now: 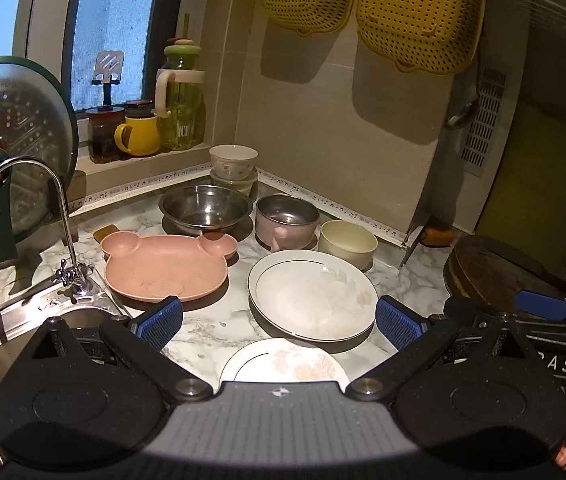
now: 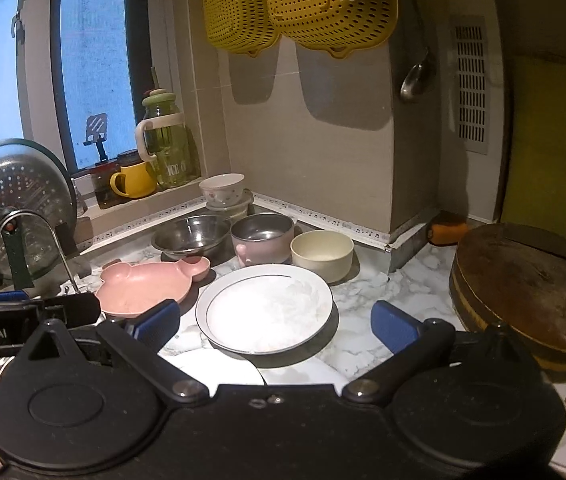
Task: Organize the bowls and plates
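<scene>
The white plate lies flat in the middle of the marble counter, with a second, floral plate just in front of it, partly hidden under the left gripper's body. Both look like glazed china: stiff, fairly heavy, slick and easily chipped, so I would take either by the rim, one finger under the lip and one on top, and lift slowly rather than slide it against its neighbour. The pink bear plate to the left looks like light plastic, forgiving to grip at its edge. Behind stand a steel bowl, a pink handled bowl and a cream bowl; the steel one is probably light but slippery, best pinched across its wall. In the corner a floral bowl sits stacked on a lidded container. The left gripper is spread wide and holds nothing, its blue pads either side of the white plate's near edge. The right gripper is likewise wide apart and empty. A wooden board lies to the right.
</scene>
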Available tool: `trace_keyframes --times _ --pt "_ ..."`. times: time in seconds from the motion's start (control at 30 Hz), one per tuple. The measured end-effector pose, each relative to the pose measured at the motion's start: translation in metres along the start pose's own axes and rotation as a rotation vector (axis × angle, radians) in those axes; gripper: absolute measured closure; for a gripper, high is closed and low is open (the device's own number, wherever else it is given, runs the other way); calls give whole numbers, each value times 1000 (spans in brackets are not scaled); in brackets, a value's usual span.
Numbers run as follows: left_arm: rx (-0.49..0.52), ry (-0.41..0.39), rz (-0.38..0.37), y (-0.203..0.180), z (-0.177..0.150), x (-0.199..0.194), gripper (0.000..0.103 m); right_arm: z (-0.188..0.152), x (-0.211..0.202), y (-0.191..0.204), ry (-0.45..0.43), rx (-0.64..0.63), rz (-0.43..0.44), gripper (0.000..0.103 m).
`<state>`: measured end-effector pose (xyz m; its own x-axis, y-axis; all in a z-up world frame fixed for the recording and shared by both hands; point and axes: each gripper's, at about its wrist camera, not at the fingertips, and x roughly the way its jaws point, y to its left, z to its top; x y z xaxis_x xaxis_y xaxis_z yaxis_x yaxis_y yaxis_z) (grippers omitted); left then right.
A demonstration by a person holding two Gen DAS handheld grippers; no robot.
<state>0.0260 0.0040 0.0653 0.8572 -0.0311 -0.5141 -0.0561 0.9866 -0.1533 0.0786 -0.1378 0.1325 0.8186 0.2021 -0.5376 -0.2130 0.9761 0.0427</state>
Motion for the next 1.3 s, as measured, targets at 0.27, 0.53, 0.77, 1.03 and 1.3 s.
trace_keyframes --times 0.27,0.53,0.77,1.03,1.3 --pt "-44 72 16 -4 14 2 0 16 5 -7 42 -6 22 1" --pt "-50 103 24 -8 11 0 0 18 6 -8 88 9 40 2" --pt "-53 122 9 -11 5 -1 0 16 4 -10 99 17 41 2" --pt "-44 111 2 -14 4 -7 0 16 1 -11 96 16 41 2" --pt "-47 110 -6 -13 4 -9 0 15 -4 -12 92 14 39 2"
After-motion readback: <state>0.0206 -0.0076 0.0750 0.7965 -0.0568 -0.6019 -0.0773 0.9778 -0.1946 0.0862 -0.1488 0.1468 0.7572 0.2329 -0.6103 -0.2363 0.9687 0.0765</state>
